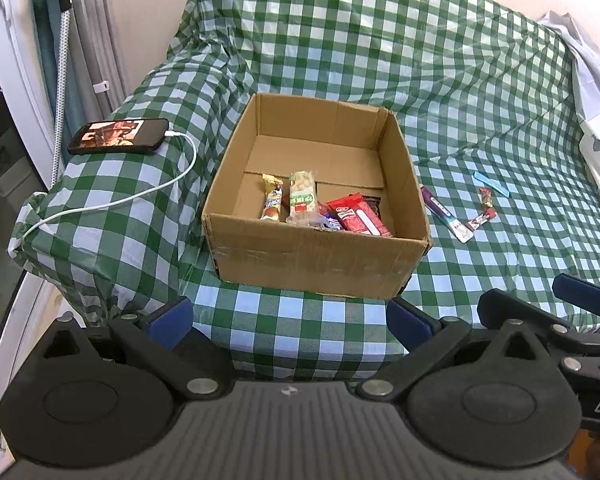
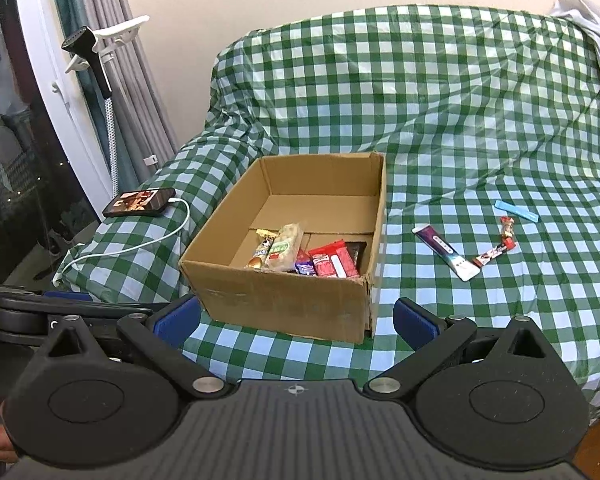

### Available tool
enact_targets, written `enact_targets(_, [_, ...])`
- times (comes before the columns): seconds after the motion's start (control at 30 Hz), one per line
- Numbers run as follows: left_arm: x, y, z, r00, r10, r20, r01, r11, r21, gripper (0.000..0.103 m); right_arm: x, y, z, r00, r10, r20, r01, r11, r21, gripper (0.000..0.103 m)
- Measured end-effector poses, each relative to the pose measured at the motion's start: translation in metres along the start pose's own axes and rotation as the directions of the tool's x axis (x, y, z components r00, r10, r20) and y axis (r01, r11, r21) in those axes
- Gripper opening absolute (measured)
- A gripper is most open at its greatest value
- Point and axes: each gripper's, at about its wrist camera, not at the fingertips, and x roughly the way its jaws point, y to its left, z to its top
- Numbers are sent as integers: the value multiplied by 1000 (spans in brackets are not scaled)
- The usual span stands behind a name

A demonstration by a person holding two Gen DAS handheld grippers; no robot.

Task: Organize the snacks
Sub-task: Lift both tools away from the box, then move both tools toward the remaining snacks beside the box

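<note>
Both grippers sit nearest my view, low at the near edge of the checked cover: the left gripper [image 1: 290, 318] and the right gripper [image 2: 296, 320] each have their blue pads spread wide with nothing between them. Just ahead stands the cardboard box [image 2: 284, 308], already holding several packets against its near wall, a red pack [image 2: 332, 262] and a pale green-labelled bar [image 2: 284, 246] among them. Four snacks lie loose on the cover to the right of the box: a purple-and-white stick [image 2: 446, 254], a small dark-red bar [image 2: 492, 255], a little twisted sweet [image 2: 507, 230] and a blue strip [image 2: 516, 211].

I judge the right gripper should take these, nearest first. I would come down over the purple stick across its narrow width, press lightly into the soft cover so the pads get under its edges, then lift clear of the box wall before letting go. A phone [image 2: 140, 202] charging at left needs no touching.
</note>
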Motion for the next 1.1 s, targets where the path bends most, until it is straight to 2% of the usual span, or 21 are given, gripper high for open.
enact_targets(0.37, [27, -33, 26, 997, 11, -70, -7, 999, 54, 103, 13, -29, 3, 1000, -25, 2, 25, 997, 71, 102])
enact_targets(0.53, [44, -68, 49, 996, -17, -92, 25, 996, 87, 103, 14, -68, 4, 995, -94, 20, 90, 986, 142, 102])
enact_targets(0.7, [67, -118, 75, 992, -58, -115, 71, 991, 112, 103, 19, -124, 4, 980, -198, 12, 189, 950, 248, 102])
enact_targets(0.87, [110, -187, 109, 978, -110, -177, 141, 975, 173, 103, 35, -175, -1, 962, -271, -22, 264, 910, 320, 102])
enact_targets(1.0, [163, -233, 134, 974, -89, -210, 133, 970, 205, 103, 61, -214, -2, 948, -313, -63, 314, 882, 351, 102])
enact_targets(1.1, [219, -264, 154, 959, -68, -275, 126, 972, 200, 103, 86, -244, 1, 937, -333, -102, 346, 856, 384, 102])
